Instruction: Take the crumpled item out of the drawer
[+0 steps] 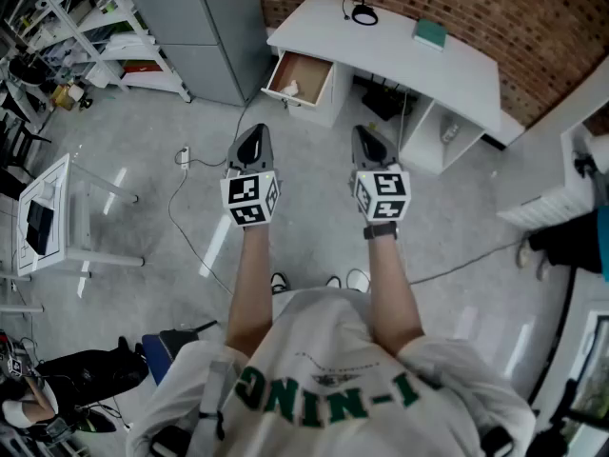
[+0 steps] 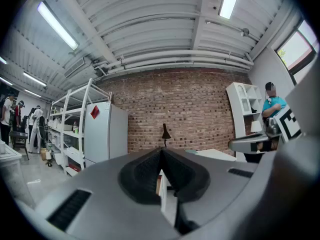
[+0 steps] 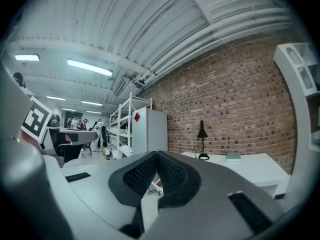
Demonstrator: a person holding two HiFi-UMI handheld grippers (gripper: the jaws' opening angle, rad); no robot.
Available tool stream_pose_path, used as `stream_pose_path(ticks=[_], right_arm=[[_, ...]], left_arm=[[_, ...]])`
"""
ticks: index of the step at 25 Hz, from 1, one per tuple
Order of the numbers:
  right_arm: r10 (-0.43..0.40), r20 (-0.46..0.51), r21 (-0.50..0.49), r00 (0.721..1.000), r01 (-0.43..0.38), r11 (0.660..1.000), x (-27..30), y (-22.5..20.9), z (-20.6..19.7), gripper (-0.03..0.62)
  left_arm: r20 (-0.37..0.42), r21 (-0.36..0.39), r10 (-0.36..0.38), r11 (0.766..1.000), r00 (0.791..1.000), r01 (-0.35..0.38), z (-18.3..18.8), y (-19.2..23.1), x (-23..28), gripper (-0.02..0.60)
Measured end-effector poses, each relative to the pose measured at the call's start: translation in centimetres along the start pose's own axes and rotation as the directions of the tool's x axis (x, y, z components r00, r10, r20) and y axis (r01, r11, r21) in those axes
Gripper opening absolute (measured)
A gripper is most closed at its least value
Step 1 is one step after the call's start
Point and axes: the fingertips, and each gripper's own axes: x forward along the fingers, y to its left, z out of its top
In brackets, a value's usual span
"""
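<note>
We hold the left gripper (image 1: 253, 139) and right gripper (image 1: 367, 137) closed and empty, well short of the open drawer (image 1: 306, 69). The crumpled item (image 1: 290, 89), seemingly a pale wad, lies inside it.

Head view: high, steeply down, well back from white tabletop (image 1: 447, 60). Gripper views: level, toward red brick wall (image 2: 195, 109); all share black desk lamp (image 3: 202, 140).
</note>
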Motion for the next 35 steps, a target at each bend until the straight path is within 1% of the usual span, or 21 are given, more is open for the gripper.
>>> stream_pose_path(ticks=[4,7,10,13,17,20,21,24,27,30,35], right_arm=[[0.005,0.010,0.001,1.000,-0.005,1.000,-1.3,-1.1,0.0,0.005],[-0.010,0.012,0.029,1.000,0.010,1.000,-1.6,-2.0,-0.7,0.005],[0.006,-0.009,0.033,1.000,-0.006,0.999,-1.6,-1.5,-2.1,0.005],[0.031,-0.021,0.027,0.999,-0.030,0.999,-0.6,-1.3,-3.0,0.005],[0.048,0.000,-0.010,0.999,-0.048,0.999,1.5,-1.9,-2.5,0.005],[0.026,0.020,-0.016,0.999,-0.026,1.000,4.7,-2.8,-1.8,0.005],[0.024,0.016,-0.019,1.000,-0.024,1.000,6.2,-3.0,-1.8,0.005],[0.018,-0.003,-0.018,1.000,-0.018,1.000,10.6,-4.0,-1.9,0.005],[0.015,-0.013,-0.004,1.000,-0.015,1.000,15.4,-5.0,-1.1,0.005],[0.030,-0.041,-0.002,0.999,-0.030,1.000,20.0,-4.1,-0.9,0.005],[0.057,-0.117,0.013,0.991,-0.056,0.998,26.8,-2.0,-2.2,0.005]], left_arm=[[0.007,-0.006,0.004,1.000,1.000,-0.004,0.0,-1.7,-1.1,-0.002],[-0.015,0.008,-0.019,1.000,1.000,0.019,-1.1,-3.0,-1.4,-0.002],[-0.032,-0.011,-0.017,1.000,0.999,0.017,-2.2,-3.0,-1.5,-0.002],[-0.035,-0.029,-0.020,0.999,0.999,0.019,-2.7,-2.9,-0.2,-0.002],[-0.039,-0.025,-0.051,0.998,0.998,0.050,-3.4,-2.8,2.4,-0.002],[0.006,-0.022,-0.115,0.993,0.993,0.116,-3.1,-2.0,6.1,-0.002],[0.018,-0.020,-0.124,0.992,0.992,0.125,-2.9,-1.4,7.5,-0.002],[0.018,-0.026,-0.122,0.992,0.992,0.123,-3.0,0.5,11.7,-0.002],[0.019,-0.033,-0.124,0.992,0.992,0.125,-2.3,2.5,16.4,-0.002],[0.016,-0.038,-0.123,0.992,0.992,0.124,-1.7,5.1,20.1,-0.002],[-0.008,-0.053,-0.133,0.990,0.991,0.132,-2.6,9.1,25.4,-0.002]])
